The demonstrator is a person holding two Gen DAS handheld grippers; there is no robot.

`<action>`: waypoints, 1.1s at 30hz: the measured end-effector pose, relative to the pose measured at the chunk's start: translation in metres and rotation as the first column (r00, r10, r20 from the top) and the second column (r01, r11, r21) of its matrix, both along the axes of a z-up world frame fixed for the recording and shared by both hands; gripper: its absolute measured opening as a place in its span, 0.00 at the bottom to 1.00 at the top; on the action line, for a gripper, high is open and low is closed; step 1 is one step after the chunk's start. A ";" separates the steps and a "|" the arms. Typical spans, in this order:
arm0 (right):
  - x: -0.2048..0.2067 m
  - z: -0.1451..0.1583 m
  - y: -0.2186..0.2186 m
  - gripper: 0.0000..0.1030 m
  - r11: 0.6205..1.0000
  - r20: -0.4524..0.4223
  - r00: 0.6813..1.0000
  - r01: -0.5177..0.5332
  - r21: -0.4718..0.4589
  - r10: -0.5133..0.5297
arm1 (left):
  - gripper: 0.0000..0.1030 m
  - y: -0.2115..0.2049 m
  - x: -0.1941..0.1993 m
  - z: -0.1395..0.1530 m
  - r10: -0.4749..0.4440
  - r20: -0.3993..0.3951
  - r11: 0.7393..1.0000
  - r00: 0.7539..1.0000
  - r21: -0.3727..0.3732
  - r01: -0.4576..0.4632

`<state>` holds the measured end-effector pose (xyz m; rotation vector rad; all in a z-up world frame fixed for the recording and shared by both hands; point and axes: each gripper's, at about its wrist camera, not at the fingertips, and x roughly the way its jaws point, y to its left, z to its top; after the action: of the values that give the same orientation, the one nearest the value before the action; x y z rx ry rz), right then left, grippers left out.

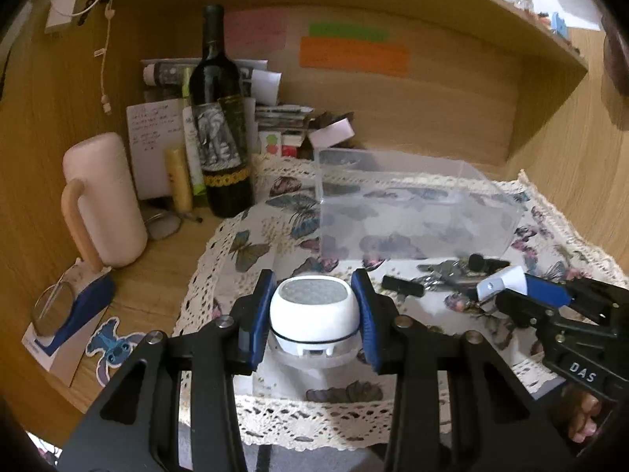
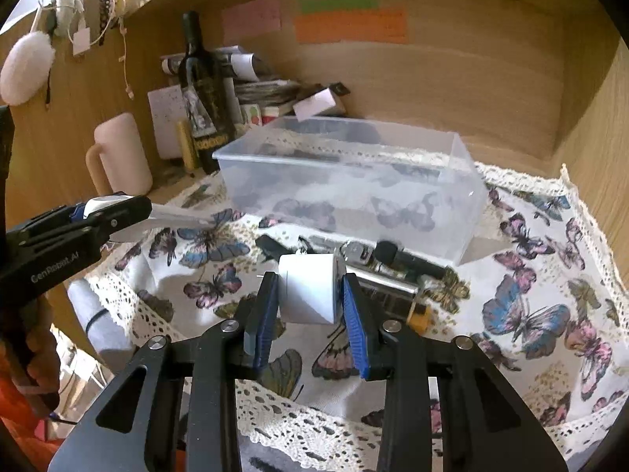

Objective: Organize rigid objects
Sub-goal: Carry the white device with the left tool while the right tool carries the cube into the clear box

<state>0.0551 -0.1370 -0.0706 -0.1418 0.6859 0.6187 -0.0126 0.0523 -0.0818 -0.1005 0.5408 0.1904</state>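
Between the blue pads of your left gripper [image 1: 316, 316] sits a round white gadget [image 1: 314, 320] with a dimpled grey top, clamped at its sides and lifted just clear of the butterfly cloth [image 1: 251, 251]. Your right gripper [image 2: 310, 295] is clenched on a white plug-like block [image 2: 310, 289], smooth, matte and hard-edged. Both pieces hang near the front wall of the clear plastic bin [image 2: 354, 181], which looks like where they belong. Carry each one up over the rim before you let go, and keep the two grippers well apart so they do not knock. The round shell is glossy and curved, so hold it level; a tilt could let it slip from the ribbed pads. Thin and translucent, the bin may slide on the cloth, so lower things in gently. Keys [image 2: 355, 253], a black clip microphone [image 2: 409, 261] and a metal tube [image 2: 387, 281] lie on the cloth just before the bin, waiting. Behind on the wooden worktop [image 1: 157, 275] stand a dark glass wine bottle [image 1: 222, 129] and a pale pink mug [image 1: 104, 200]
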 end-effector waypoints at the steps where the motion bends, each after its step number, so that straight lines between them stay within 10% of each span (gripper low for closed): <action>1: 0.001 0.002 0.000 0.29 1.000 0.006 1.000 0.006 0.002 -0.006 | 0.38 -0.001 0.001 0.003 -0.011 0.002 1.000 1.000 0.002 0.011; 33: 0.037 0.040 -0.015 0.29 0.993 0.094 0.991 0.094 0.069 -0.101 | 0.38 -0.036 0.029 0.047 -0.221 0.040 0.974 0.974 0.050 0.219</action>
<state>0.0917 -0.1524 -0.0305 -0.0771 0.5749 0.5361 0.0161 0.0158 -0.0344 0.0001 0.4977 -0.0158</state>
